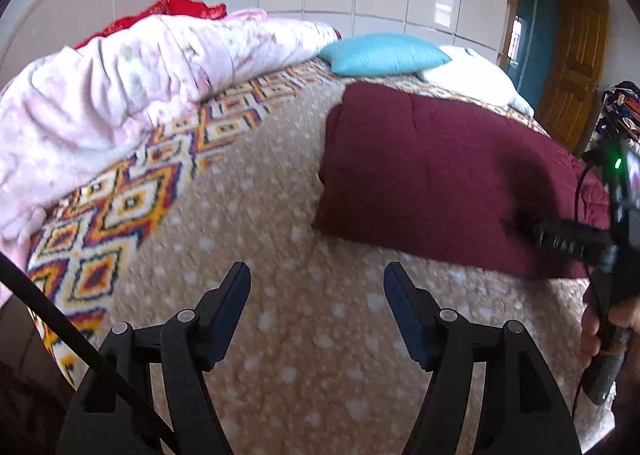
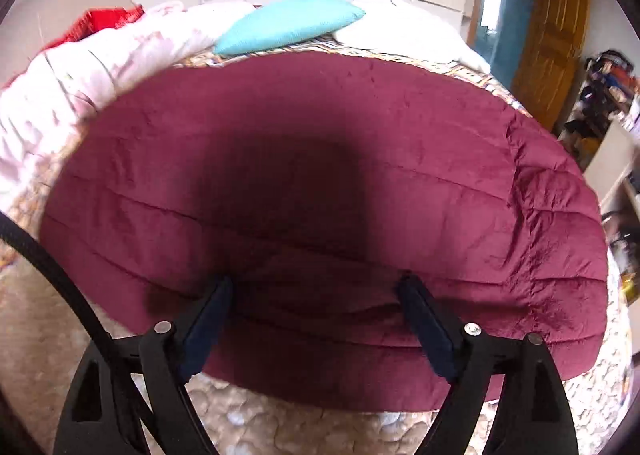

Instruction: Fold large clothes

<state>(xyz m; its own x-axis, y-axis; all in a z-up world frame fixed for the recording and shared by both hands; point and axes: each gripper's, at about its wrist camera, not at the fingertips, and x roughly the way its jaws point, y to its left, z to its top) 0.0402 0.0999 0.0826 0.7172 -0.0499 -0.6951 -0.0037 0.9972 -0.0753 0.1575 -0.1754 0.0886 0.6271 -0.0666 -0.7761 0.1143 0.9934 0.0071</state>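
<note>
A folded maroon quilted garment (image 1: 440,175) lies on the bed, right of centre in the left wrist view, and fills the right wrist view (image 2: 320,175). My left gripper (image 1: 317,275) is open and empty over the tan spotted bedspread, left of and nearer than the garment. My right gripper (image 2: 316,287) is open, its fingers spread just above the garment's near edge with nothing held. In the left wrist view it shows at the far right (image 1: 568,241), over the garment's near right part.
A rumpled pink quilt (image 1: 132,87) and a red cloth (image 1: 176,9) lie at the bed's far left. A turquoise pillow (image 1: 384,55) and a white pillow (image 1: 468,75) sit at the far end. A wooden door (image 1: 572,75) and cluttered shelves (image 2: 608,95) stand to the right.
</note>
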